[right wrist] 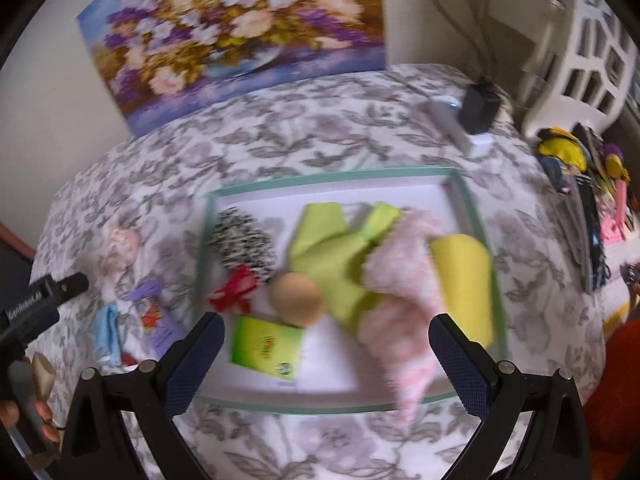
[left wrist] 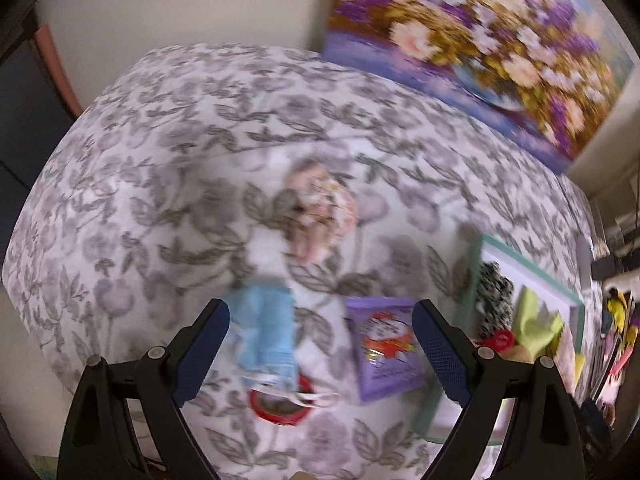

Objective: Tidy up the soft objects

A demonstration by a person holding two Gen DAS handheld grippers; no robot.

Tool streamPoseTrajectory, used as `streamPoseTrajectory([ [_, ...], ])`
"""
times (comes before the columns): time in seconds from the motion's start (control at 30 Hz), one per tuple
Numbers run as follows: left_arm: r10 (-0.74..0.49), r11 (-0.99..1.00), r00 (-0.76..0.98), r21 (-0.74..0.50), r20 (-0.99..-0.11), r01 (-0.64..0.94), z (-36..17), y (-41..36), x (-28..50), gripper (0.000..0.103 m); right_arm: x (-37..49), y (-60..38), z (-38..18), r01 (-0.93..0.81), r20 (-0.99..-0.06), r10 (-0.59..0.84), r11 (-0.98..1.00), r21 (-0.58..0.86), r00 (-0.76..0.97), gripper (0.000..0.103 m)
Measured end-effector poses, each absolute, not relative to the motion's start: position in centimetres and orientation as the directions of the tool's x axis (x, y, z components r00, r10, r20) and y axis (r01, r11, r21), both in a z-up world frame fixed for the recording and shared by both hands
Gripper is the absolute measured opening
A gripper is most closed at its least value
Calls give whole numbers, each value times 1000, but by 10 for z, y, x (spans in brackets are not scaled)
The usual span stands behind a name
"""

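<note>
A green-rimmed white tray (right wrist: 466,200) lies on the floral bedspread; it also shows in the left wrist view (left wrist: 476,256). In it lie a black-and-white scrunchie (right wrist: 242,246), a red bow (right wrist: 234,292), a tan puff (right wrist: 296,300), a lime cloth (right wrist: 328,256), a pink fluffy sock (right wrist: 400,300), a yellow sponge (right wrist: 464,280) and a green packet (right wrist: 264,346). My right gripper (right wrist: 326,354) is open and empty above the tray's near side. My left gripper (left wrist: 320,344) is open and empty above a blue face mask (left wrist: 266,334) and a purple packet (left wrist: 384,354). A pinkish doll (left wrist: 320,212) lies beyond.
A red tape roll (left wrist: 280,406) lies under the mask's strap. A floral painting (right wrist: 240,32) leans on the wall behind. A black charger and white block (right wrist: 474,120) sit at the back right. Colourful items (right wrist: 580,184) and a white lattice chair (right wrist: 588,52) are at the right edge.
</note>
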State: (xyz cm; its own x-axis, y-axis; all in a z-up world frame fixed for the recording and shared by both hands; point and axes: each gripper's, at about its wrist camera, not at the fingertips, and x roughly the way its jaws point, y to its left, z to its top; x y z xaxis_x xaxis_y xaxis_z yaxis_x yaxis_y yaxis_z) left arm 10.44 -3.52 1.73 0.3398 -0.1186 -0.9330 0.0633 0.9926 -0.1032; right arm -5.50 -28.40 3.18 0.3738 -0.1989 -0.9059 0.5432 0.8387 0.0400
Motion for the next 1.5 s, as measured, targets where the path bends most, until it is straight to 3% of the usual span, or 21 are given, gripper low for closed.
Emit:
streamPoseTrajectory([
  [0.43,-142,988,259,-152,-955,-18,-12,20,124,93,8,-191,14,389,-921,-66,916,97,384,103],
  [0.87,-189,981,97,-191,-977,-17,-62,13,131,93,42,-141,-31,289,-952,-26,955,67,304,103],
  [1.23,-155,987,12,-155,-988,-47,-95,15,136,93,59,-125,-61,235,-964,-48,972,15,261,88],
  [1.5,-117,993,11,-117,-993,-13,-109,4,137,93,70,-116,-76,200,-967,-64,980,-13,249,85],
])
